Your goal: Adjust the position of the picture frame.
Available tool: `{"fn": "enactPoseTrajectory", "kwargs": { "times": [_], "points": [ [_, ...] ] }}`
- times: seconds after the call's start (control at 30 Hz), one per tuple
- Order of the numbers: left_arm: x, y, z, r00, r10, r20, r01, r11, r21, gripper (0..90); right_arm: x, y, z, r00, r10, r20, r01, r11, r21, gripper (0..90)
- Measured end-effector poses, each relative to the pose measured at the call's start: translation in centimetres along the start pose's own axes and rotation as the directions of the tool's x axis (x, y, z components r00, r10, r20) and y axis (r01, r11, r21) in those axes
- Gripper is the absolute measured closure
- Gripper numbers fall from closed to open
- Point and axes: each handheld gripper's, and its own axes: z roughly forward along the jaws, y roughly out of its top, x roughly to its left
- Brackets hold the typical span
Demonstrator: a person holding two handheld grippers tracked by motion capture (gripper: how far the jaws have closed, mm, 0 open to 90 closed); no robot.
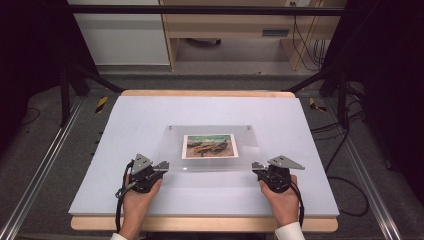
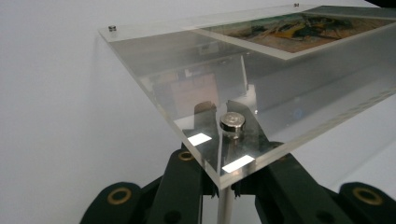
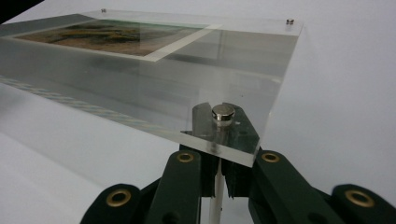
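A clear acrylic frame [image 1: 175, 145] with a landscape picture [image 1: 209, 145] in its middle lies on the white board, its near edge raised a little. My left gripper [image 1: 162, 166] is at the near left corner. In the left gripper view its jaws [image 2: 227, 140] are closed under the plate on the stem of the metal corner stud [image 2: 232, 122]. At the near right corner, my right gripper [image 1: 256, 166] has its jaws [image 3: 222, 133] closed the same way on that corner's stud [image 3: 223, 112]. Small studs mark the far corners [image 2: 112, 28] [image 3: 290, 21].
The white board [image 1: 140, 115] covers a wooden table [image 1: 200, 93] with open surface all round the frame. Black stand struts [image 1: 75, 85] [image 1: 335, 80] and floor cables [image 1: 345, 145] flank the table. Wooden furniture [image 1: 235, 30] stands beyond it.
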Motion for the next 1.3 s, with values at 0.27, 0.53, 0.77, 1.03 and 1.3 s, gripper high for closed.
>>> {"fn": "enactPoseTrajectory", "kwargs": {
  "times": [0.27, 0.53, 0.77, 1.03, 1.3],
  "points": [
    [0.5, -0.3, 0.5, 0.9998, -0.009, -0.018, 0.009, 0.9999, 0.013, 81.8, 0.2, -0.2, 0.6, 1.0000, -0.005, -0.001, 0.005, 1.000, 0.024, 84.3],
    [0.5, -0.7, 0.8, 0.9998, -0.008, -0.018, 0.009, 0.9984, 0.056, 83.0, 0.1, -0.6, 0.9, 0.9999, -0.014, 0.003, 0.013, 0.998, 0.062, 83.8],
    [0.4, -0.9, 1.0, 0.9998, -0.007, -0.018, 0.008, 0.9975, 0.071, 83.3, 0.1, -0.6, 1.0, 0.9999, -0.008, 0.009, 0.007, 0.997, 0.074, 83.8],
    [0.3, -1.0, 0.9, 0.9997, 0.002, -0.024, -0.001, 0.9976, 0.069, 77.7, 0.1, -0.8, 1.2, 1.0000, 0.000, -0.003, 0.000, 0.997, 0.081, 78.6],
    [1.0, -0.7, -0.6, 0.9986, -0.048, -0.021, 0.050, 0.9939, 0.098, 41.3, 0.4, -0.9, 0.3, 0.9998, -0.008, -0.016, 0.009, 0.995, 0.096, 47.0]
  ]
}}
